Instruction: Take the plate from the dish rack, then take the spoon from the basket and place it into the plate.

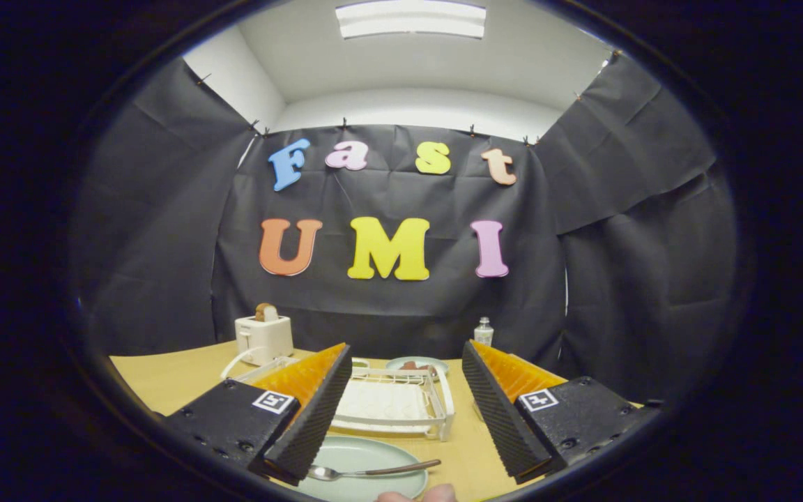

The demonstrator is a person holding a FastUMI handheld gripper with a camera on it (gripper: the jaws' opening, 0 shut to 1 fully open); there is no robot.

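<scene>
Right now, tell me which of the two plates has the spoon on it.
The pale green plate lying between the open fingers of the gripper, with the spoon across it. The other plate sits beyond the white rack.

Spoon (372, 471) lies flat across pale green plate (360, 457)

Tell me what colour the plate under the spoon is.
Pale green, seen in the gripper view: the plate lies just below the open fingers, spoon on it.

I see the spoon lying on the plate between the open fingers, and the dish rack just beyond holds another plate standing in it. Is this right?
Not quite. In the gripper view the spoon does lie on the plate between the open fingers, but the dish rack just beyond holds no plate. The other plate lies on the table behind the rack.
</scene>
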